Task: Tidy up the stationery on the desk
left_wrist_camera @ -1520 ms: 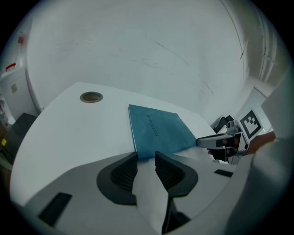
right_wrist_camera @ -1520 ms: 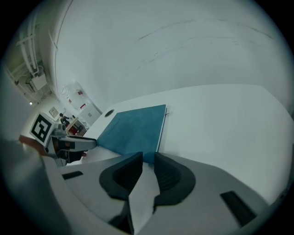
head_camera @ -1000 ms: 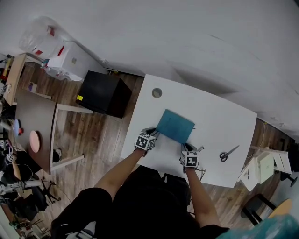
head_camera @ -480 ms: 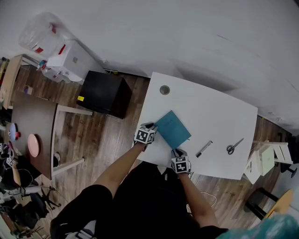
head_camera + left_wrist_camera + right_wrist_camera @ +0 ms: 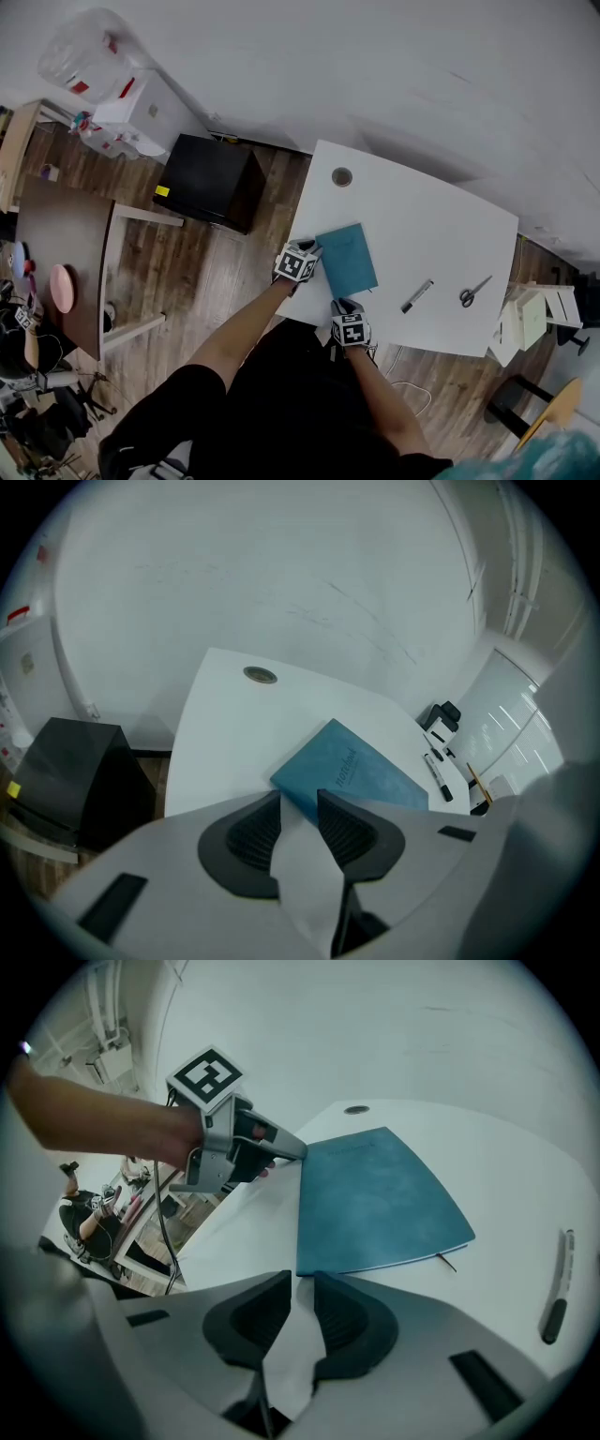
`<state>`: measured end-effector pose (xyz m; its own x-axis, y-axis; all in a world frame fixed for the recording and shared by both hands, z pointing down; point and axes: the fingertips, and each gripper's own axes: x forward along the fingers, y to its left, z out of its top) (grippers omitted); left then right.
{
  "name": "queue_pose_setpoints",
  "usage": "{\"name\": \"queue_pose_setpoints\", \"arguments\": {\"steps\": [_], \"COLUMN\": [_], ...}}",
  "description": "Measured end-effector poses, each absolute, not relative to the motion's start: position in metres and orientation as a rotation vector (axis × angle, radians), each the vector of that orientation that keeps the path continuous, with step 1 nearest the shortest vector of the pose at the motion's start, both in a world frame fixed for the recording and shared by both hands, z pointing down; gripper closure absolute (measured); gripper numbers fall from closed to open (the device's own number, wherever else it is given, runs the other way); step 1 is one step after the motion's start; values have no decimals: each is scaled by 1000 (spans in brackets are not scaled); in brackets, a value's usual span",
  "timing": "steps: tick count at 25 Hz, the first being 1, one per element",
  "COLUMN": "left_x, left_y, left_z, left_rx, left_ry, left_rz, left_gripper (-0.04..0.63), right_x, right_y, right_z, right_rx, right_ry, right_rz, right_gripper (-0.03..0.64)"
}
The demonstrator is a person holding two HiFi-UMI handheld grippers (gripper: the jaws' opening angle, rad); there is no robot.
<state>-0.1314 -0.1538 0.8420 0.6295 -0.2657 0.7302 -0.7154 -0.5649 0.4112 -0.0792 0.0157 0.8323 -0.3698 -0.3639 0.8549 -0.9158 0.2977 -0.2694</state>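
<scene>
Straddling notebook, left hand-held gripper ajar.

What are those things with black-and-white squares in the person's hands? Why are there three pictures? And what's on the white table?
Those are two hand-held grabbers, each with two jaws. The checkered cubes are part of them. One picture comes from a camera on the person's head, looking down. The other two come from little cameras riding on the left gripper and the right gripper, looking along their jaws. On the white table lie a blue notebook, a marker pen and scissors. Each gripper sits at a corner of the notebook with its jaws a little apart. Neither seems to be pinching it.
</scene>
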Motion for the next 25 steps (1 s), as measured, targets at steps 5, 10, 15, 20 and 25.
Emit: {"name": "queue_pose_setpoints", "arguments": {"steps": [5,10,15,20,25], "left_x": [-140,-128,-111,-97,-90], "left_y": [-135,-87,-50,-50,-45], "left_z": [825,827,831,832,833], "left_rx": [2112,2099,2056,2022,2003], "left_ry": [-753,-686,-679,-737,-747], "left_rz": [774,773,792,789,866], "left_gripper": [477,477,477,477,477], "right_x": [-77,-28,30,45,43], "right_y": [8,-27,-59,-65,-62], "right_z": [820,802,813,823,826], "right_rx": [1150,1215,1258,1191,1195], "right_ry": [-1932,-1965,-1884,-1880,-1922], "right_rz": [1015,926,964,996,1035], "right_gripper": [535,537,535,535,537]}}
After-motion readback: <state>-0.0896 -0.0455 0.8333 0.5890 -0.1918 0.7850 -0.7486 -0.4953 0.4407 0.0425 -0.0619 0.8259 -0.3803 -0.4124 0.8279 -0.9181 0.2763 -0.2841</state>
